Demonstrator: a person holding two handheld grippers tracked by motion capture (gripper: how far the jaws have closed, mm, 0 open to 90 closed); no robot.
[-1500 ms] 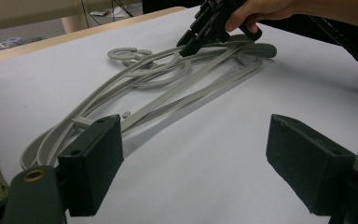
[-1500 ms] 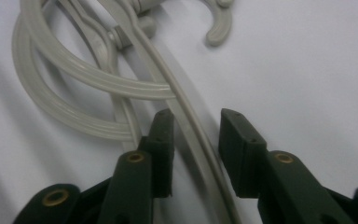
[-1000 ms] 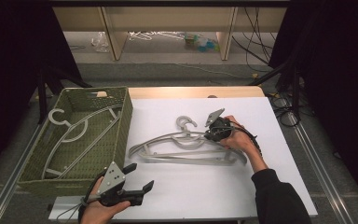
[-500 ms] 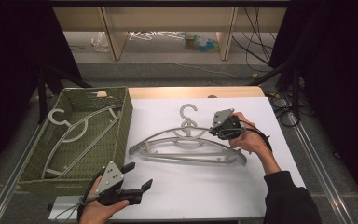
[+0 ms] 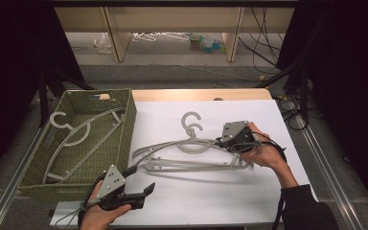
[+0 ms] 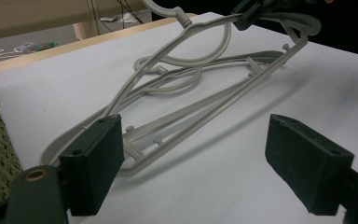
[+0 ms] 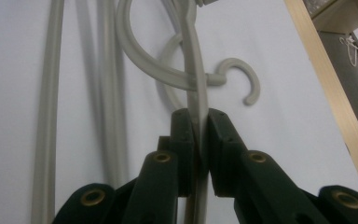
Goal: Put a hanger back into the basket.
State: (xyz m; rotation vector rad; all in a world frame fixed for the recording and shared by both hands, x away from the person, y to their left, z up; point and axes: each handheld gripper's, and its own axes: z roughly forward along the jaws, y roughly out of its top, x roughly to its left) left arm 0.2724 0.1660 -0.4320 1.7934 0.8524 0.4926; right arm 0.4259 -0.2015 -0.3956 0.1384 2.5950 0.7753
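Observation:
Two grey plastic hangers lie crossed on the white sheet. The upper hanger (image 5: 172, 143) (image 7: 193, 56) (image 6: 186, 42) is tilted, its right end raised off the lower hanger (image 5: 191, 166) (image 6: 205, 116). My right gripper (image 5: 218, 141) (image 7: 199, 126) is shut on the upper hanger's thin shoulder arm, just right of its hook (image 5: 190, 117). The lower hanger's hook (image 7: 244, 77) lies flat beyond it. At the near left my left gripper (image 5: 141, 178) (image 6: 205, 168) stands open, holding nothing, by the hangers' left tips.
A green woven basket (image 5: 129, 124) stands at the left with one more grey hanger (image 5: 76, 136) inside. The table's wooden far edge (image 5: 201, 94) runs behind the sheet. Cables trail off the right side.
My right gripper has moved right and up with the upper hanger, lifting its right end off the lower one. The left gripper has stayed put.

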